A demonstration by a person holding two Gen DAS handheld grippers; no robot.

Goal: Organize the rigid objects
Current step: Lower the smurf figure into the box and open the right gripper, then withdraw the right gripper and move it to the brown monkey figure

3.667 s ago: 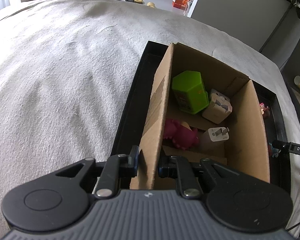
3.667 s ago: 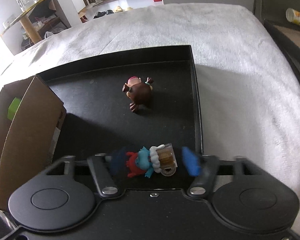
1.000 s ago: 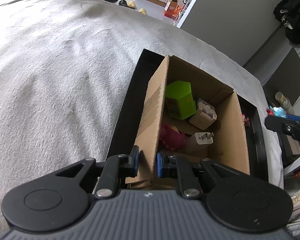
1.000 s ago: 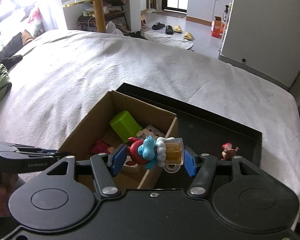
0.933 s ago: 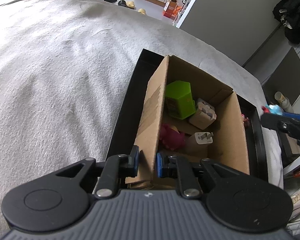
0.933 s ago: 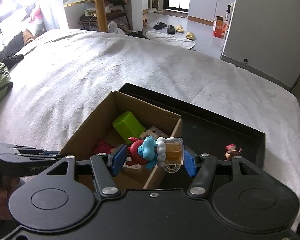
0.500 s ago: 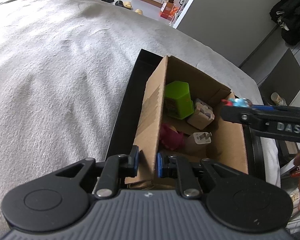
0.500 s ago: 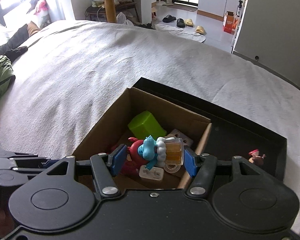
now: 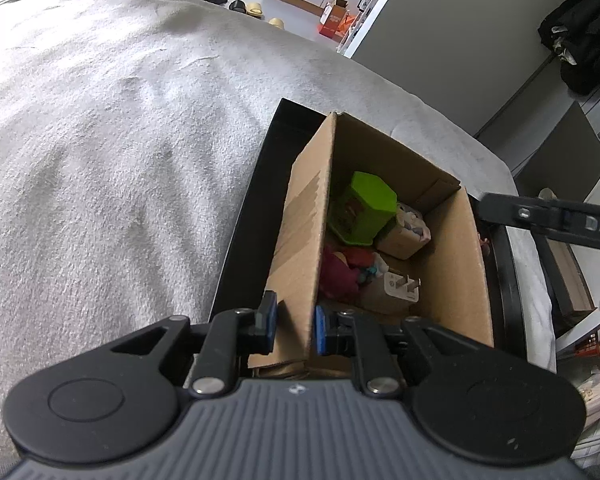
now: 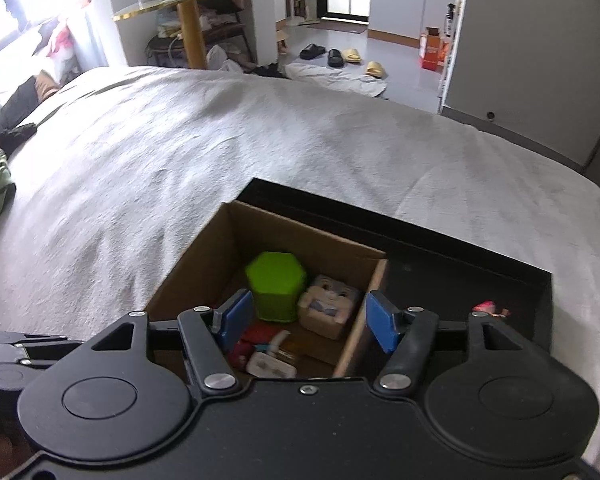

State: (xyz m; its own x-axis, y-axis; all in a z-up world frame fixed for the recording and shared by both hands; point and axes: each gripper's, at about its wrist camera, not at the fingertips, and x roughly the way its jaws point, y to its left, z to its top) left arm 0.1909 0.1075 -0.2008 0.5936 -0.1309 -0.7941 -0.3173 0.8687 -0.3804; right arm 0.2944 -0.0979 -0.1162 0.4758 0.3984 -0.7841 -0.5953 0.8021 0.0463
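Note:
A cardboard box stands in a black tray on a grey bed. My left gripper is shut on the box's near left wall. Inside lie a green hexagonal block, a beige cube toy, a magenta toy, a white plug and the blue-and-red figurine. My right gripper is open and empty above the box. A small brown-and-pink figurine lies on the tray's right part.
The grey blanket spreads to the left and beyond the tray. The right gripper's finger reaches in over the box's right side in the left wrist view. A floor with slippers and a round table lie beyond the bed.
My right gripper has opened and let go of the blue-and-red figurine, which now lies in the box. It has drawn back to the right. My left gripper still holds the box wall.

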